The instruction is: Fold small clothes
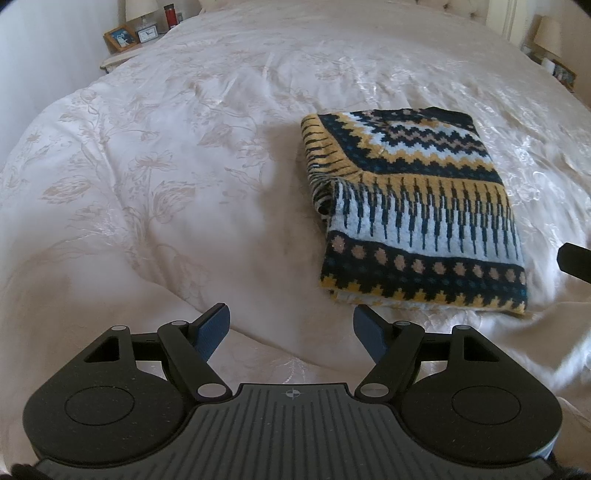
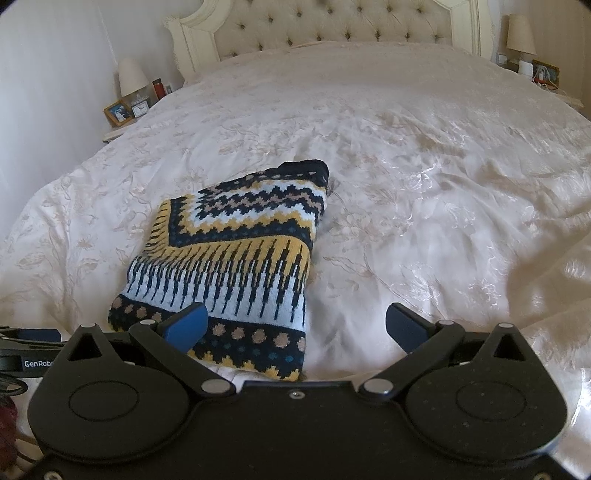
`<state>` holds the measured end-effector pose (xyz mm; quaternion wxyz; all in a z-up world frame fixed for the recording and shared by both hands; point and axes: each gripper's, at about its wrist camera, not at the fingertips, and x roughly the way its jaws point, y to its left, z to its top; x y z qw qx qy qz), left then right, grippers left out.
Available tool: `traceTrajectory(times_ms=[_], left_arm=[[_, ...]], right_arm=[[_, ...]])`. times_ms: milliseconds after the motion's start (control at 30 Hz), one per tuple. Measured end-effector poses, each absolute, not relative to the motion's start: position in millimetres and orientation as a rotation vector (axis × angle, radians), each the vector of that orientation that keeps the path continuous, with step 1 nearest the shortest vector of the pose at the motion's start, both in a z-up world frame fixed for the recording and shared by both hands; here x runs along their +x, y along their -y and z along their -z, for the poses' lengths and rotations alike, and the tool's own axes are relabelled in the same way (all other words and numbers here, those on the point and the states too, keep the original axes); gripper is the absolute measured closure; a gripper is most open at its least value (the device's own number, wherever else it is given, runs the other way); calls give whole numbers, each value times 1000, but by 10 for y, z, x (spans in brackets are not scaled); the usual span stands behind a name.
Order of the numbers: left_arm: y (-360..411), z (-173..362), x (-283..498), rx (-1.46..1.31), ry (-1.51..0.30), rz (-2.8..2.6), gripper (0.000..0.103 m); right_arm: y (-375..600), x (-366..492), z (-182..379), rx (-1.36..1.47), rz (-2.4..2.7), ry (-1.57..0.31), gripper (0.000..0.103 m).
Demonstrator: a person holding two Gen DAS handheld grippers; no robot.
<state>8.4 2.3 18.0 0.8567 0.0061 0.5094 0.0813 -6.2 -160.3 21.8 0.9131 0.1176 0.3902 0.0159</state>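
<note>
Since the knitted sweater [image 1: 413, 218] lies folded on the bedspread [image 1: 166, 166], my left gripper [image 1: 291, 332] and right gripper [image 2: 297, 328] hang spread, empty; little remains.

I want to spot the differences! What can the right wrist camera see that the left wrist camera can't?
Only the right wrist view shows the tufted headboard whole, the open right gripper up close, and the far-side white lamp clearly.

Only the left wrist view shows the open left gripper up close, with nothing between its blue pads, plus a red bottle in sharper detail.

Both show the folded patterned sweater lying on the floral bedspread, and the nightstand's photo frame and small clock.
</note>
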Motion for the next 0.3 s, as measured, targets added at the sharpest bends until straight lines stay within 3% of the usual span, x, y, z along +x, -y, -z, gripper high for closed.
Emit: traceTrajectory(times_ms=[300], left_arm=[[-62,-162,104,-5,-1076,-160,31]], right_arm=[[1601,-49,-208,244,-32,-808,1]])
